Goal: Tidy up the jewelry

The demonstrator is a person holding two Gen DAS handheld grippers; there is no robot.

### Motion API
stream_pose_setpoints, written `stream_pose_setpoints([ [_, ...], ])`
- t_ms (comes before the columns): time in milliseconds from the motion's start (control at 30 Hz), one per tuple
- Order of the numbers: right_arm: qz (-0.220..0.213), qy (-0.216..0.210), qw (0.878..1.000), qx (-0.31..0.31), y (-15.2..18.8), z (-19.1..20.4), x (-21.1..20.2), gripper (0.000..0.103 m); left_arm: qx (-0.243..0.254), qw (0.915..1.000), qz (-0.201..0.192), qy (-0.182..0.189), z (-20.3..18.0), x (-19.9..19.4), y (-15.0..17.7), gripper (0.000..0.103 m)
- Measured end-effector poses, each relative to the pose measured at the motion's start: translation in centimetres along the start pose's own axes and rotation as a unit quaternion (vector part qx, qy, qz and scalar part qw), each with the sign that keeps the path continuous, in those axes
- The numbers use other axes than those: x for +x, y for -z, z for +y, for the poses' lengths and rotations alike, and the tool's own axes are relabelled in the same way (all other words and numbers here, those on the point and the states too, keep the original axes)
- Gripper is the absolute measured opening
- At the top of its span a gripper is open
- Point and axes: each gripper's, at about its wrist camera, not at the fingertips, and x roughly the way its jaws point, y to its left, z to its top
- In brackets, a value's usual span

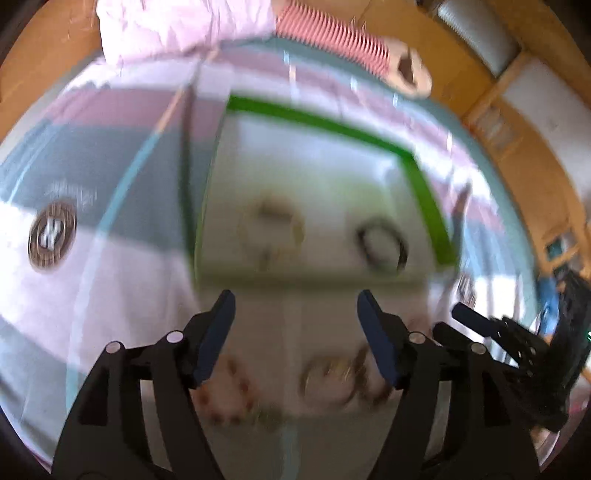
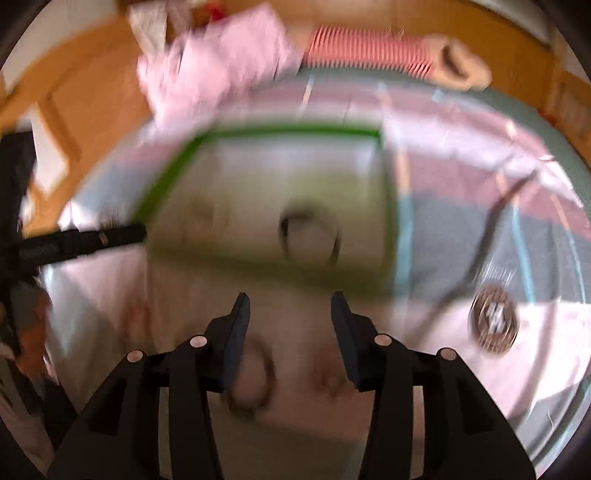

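A bed spread with a blanket [image 1: 122,177] in pink, grey and pale-blue blocks carried everything. On it sat a white tray [image 1: 314,122] with a green rim. Nearer the cameras, blurred jewelry lay straight on the blanket: a reddish beaded bracelet [image 1: 229,391] and a gold ring-shaped piece [image 1: 332,376]. A round brown emblem [image 1: 51,232] showed on the fabric. At the far edge lay a crumpled pink cloth [image 1: 177,26] and a red-and-white striped cushion [image 1: 332,37].
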Motion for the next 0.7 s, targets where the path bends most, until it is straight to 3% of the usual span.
stream_pose_setpoints([
  [133, 0.069, 0.024, 0.997, -0.036, 1.7, 1.7, 3.5, 0.046, -0.002, 0.9987, 0.049, -0.013, 0.3, 1.9, 2.1, 0.071],
  [267, 0.062, 0.027, 0.996, -0.055, 1.8, 2.8, 3.9, 0.04, 0.004, 0.9981, 0.054, -0.028, 0.0, 2.7, 2.0, 0.077],
  [333, 0.068, 0.027, 0.996, -0.056, 2.1, 2.9, 4.4, 0.014, 0.011, 0.9975, 0.062, -0.032, -0.2, 3.2, 2.1, 0.077],
  [400, 0.059, 0.029, 0.996, -0.053, 2.1, 2.9, 4.3, 0.008, 0.017, 0.9968, 0.068, -0.038, -0.4, 3.6, 2.2, 0.077],
  [700, -0.003, -0.003, 1.0, 0.025, -0.1, 0.4, 2.4, 0.008, 0.014, 0.9959, 0.086, -0.023, -0.1, 4.0, 1.7, 0.082],
])
